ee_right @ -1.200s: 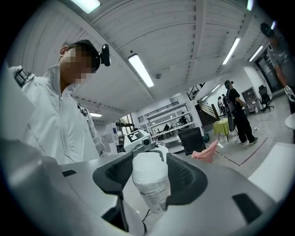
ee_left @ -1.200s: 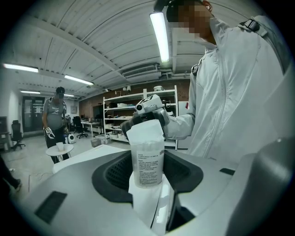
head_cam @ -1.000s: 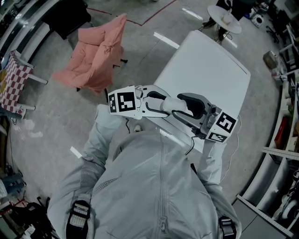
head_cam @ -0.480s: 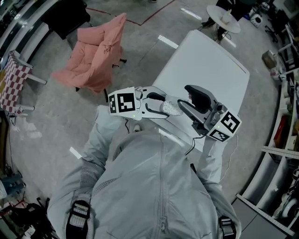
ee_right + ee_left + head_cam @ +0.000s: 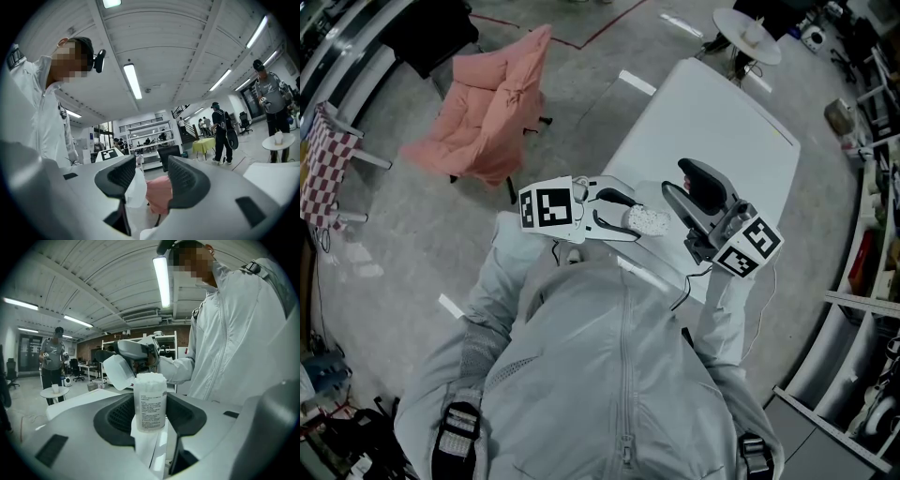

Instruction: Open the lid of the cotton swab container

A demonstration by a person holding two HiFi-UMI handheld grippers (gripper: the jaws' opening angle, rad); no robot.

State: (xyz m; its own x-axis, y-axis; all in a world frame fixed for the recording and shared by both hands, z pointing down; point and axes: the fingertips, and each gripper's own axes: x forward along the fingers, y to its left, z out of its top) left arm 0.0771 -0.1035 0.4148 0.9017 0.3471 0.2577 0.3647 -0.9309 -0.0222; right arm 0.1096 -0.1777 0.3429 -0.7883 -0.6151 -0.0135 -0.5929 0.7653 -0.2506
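**Head view.** Both grippers meet at frame centre, above the near edge of the white table. The left gripper enters from the left. The right gripper lies just to its right, with its marker cube toward the lower right.

**Left gripper view.** The jaws are clamped on the swab container, which stands upright at centre frame. Its label faces the camera, and its open top is packed with white swab tips. Just to its upper left, the translucent lid hangs tilted at the tip of the right gripper, clear of the container's mouth.

**Right gripper view.** The claw grips the lid, which shows low between the jaws against the left pad. A pink chair is visible through the gap beside it.
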